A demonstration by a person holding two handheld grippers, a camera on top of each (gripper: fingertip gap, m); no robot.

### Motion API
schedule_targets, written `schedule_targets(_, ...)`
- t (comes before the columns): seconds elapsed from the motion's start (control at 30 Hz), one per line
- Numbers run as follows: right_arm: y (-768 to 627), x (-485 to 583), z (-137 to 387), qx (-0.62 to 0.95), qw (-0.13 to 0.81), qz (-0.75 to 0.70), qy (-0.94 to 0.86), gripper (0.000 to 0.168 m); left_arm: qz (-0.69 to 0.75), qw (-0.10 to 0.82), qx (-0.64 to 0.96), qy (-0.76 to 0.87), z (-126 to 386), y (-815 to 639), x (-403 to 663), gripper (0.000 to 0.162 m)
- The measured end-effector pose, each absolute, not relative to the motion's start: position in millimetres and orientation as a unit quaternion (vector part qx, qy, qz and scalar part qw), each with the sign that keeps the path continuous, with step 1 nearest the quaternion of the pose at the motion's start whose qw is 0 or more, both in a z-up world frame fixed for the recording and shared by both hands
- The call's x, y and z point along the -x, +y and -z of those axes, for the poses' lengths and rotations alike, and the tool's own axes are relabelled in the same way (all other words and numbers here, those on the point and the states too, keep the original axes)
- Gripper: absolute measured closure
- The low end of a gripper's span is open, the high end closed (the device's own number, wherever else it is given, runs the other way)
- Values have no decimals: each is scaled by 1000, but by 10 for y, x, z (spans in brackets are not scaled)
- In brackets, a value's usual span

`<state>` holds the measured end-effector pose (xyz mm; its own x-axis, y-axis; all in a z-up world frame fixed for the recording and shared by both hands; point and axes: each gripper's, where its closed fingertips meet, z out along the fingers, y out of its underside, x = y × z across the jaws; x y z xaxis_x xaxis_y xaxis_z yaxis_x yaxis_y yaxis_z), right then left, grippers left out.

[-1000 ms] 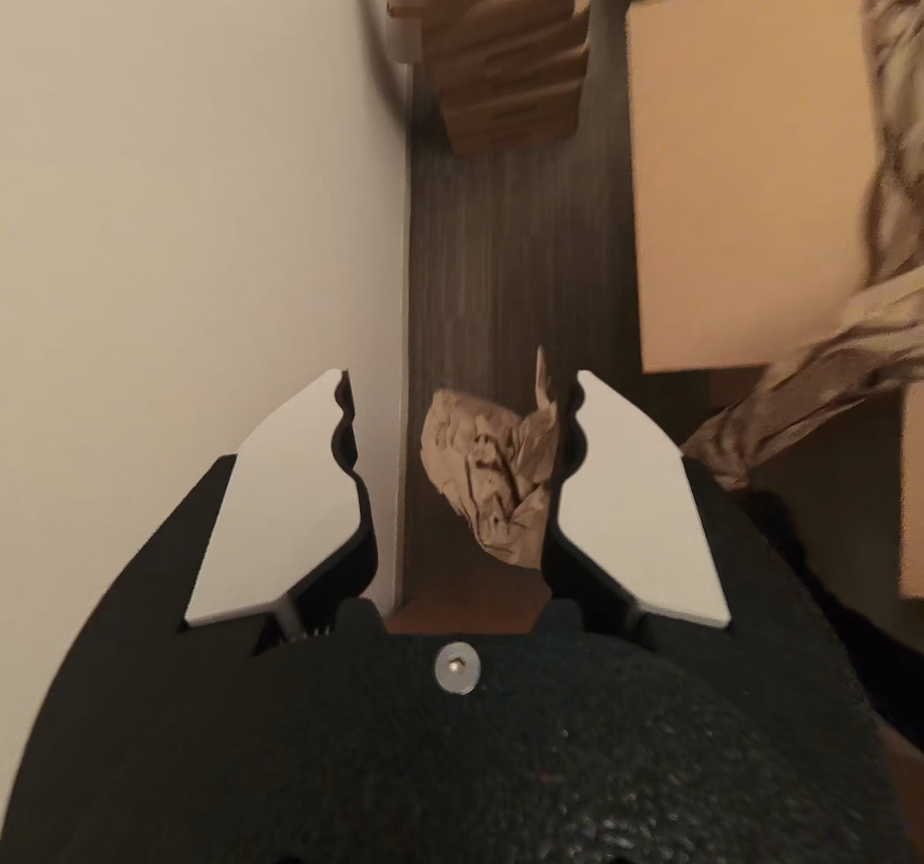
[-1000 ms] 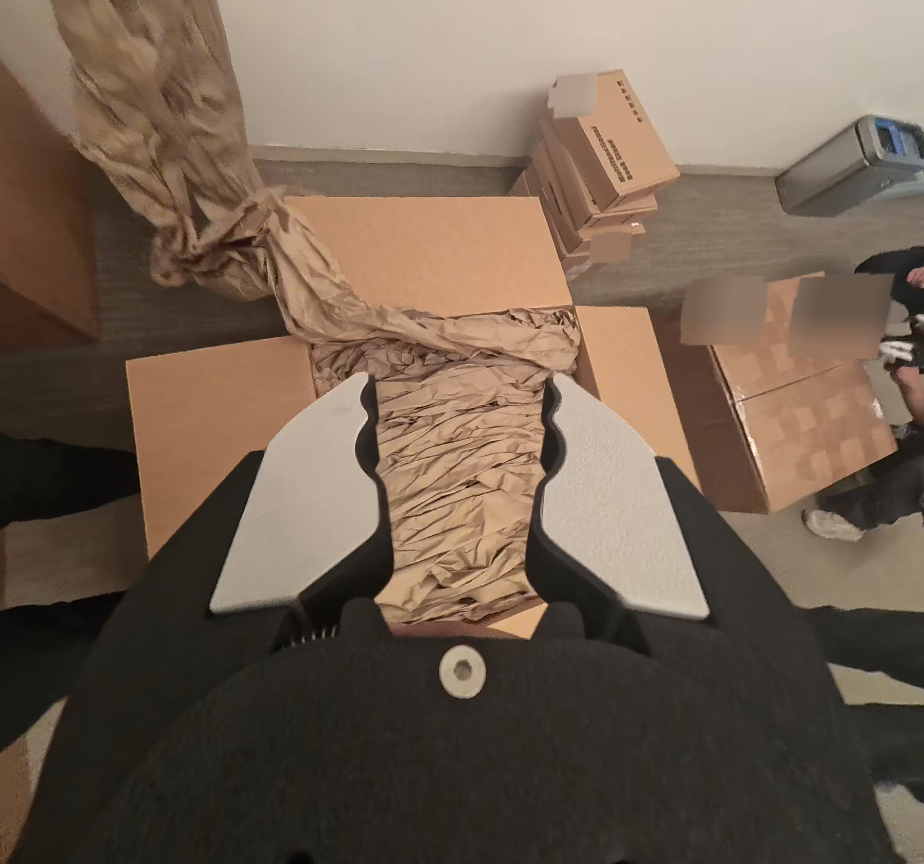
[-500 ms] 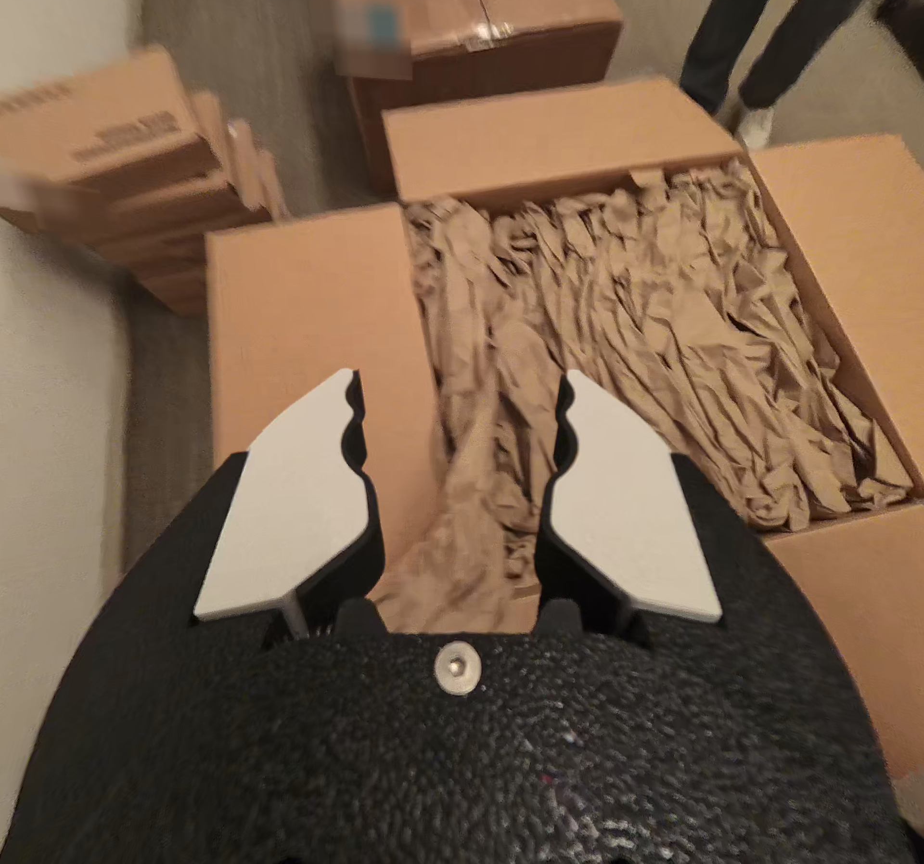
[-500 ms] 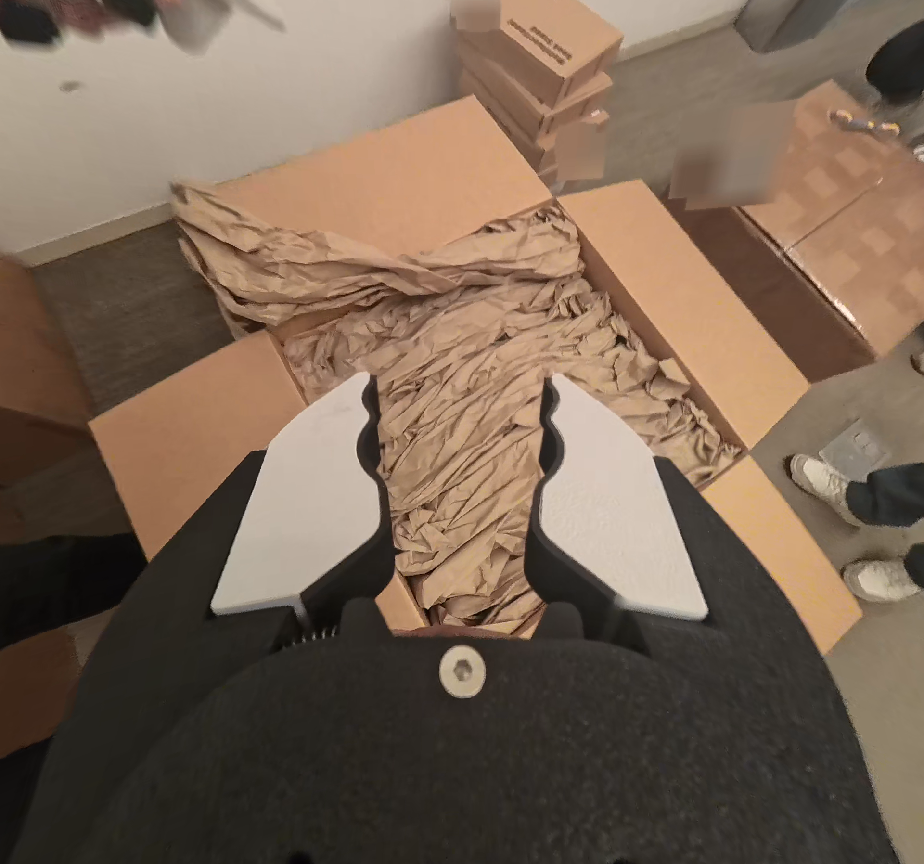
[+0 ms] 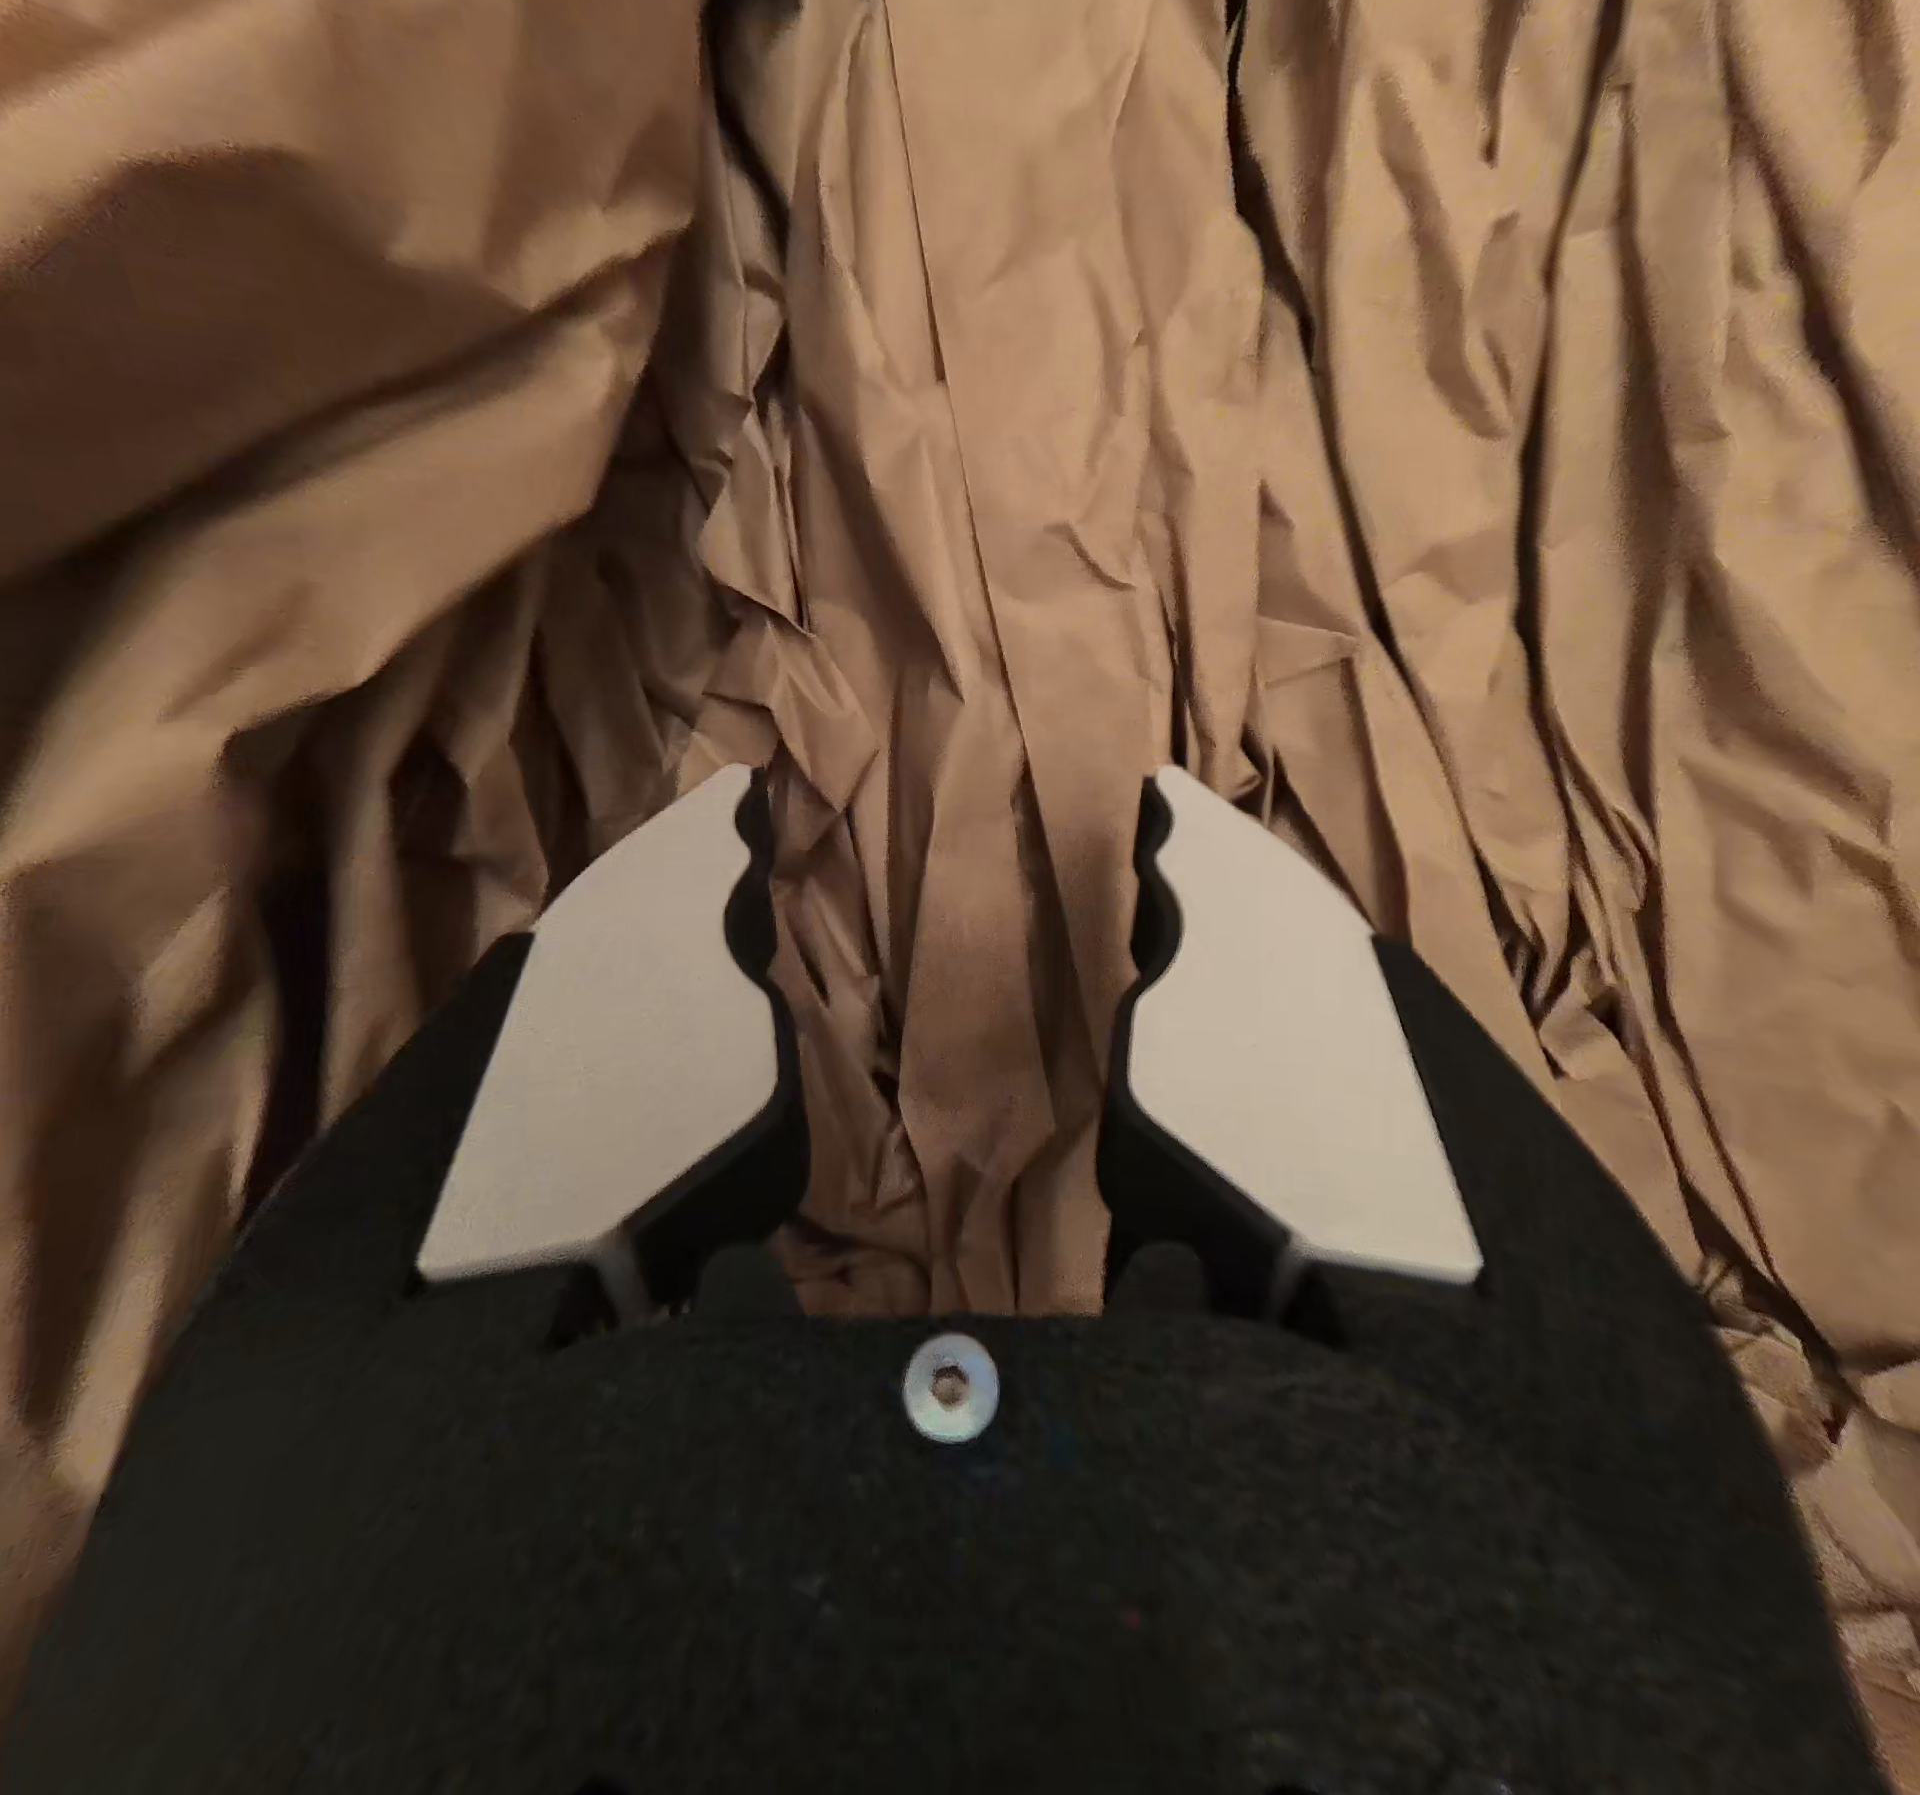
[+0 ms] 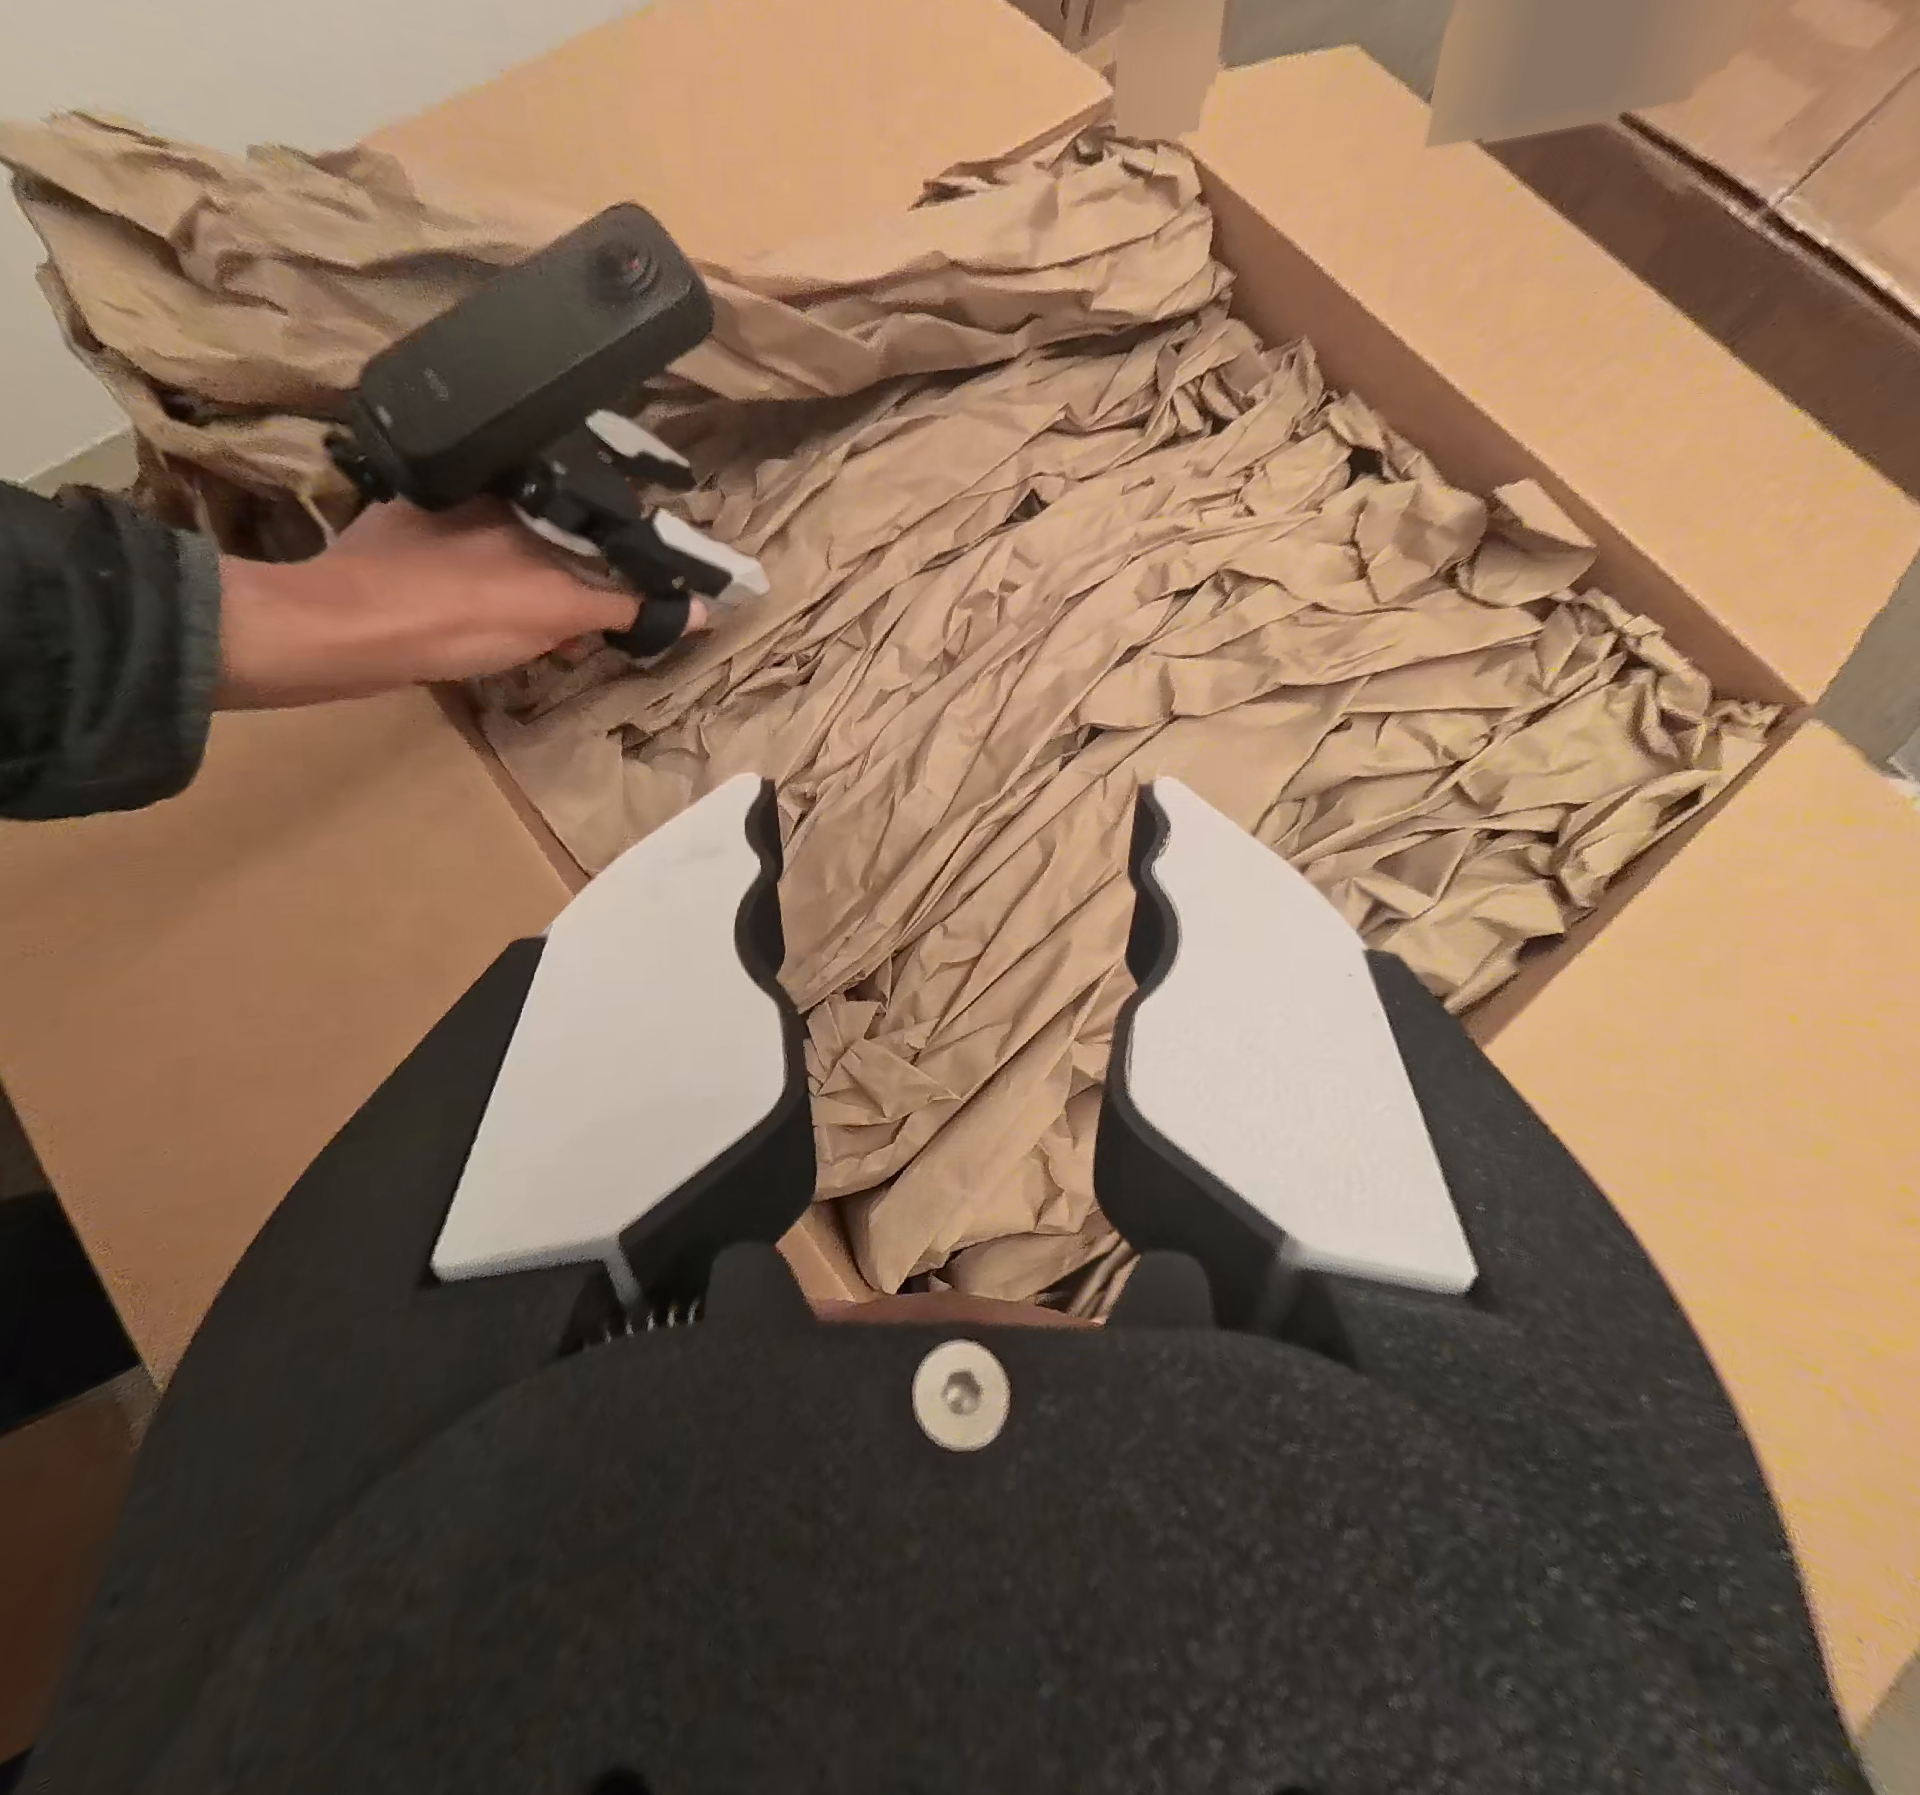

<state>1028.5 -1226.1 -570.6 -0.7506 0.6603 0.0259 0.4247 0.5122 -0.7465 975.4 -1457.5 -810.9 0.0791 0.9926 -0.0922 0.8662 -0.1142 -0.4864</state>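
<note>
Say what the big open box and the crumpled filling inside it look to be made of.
Large open tan box: matte corrugated cardboard, judging by its stiff flat flaps and thick cut edges. Crumpled brown filling: kraft-type packing paper, dull finish, with sharp creases and torn edges; the left wrist view shows the same wrinkles.

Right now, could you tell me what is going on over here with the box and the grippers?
A person holds a gripper in each hand over an open cardboard box filled with crumpled brown packing paper. The left gripper is low over the paper near the box's left side, jaws open, gripping nothing. The right gripper hovers higher above the near edge, jaws open and empty.
</note>
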Motion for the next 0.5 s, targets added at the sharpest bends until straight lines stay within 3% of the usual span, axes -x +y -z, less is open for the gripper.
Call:
schedule_targets(0.4, -12176, -10251, 6226, 334, 132, -368, -858, 104, -140, 173, 740, -634, 8594, -14417, -9644, 117)
schedule_targets(0.5, -12227, -10285, 6225, 330, 129, -369, -859, 106, -144, 163, 753, -621, 8603, -14454, -9623, 131)
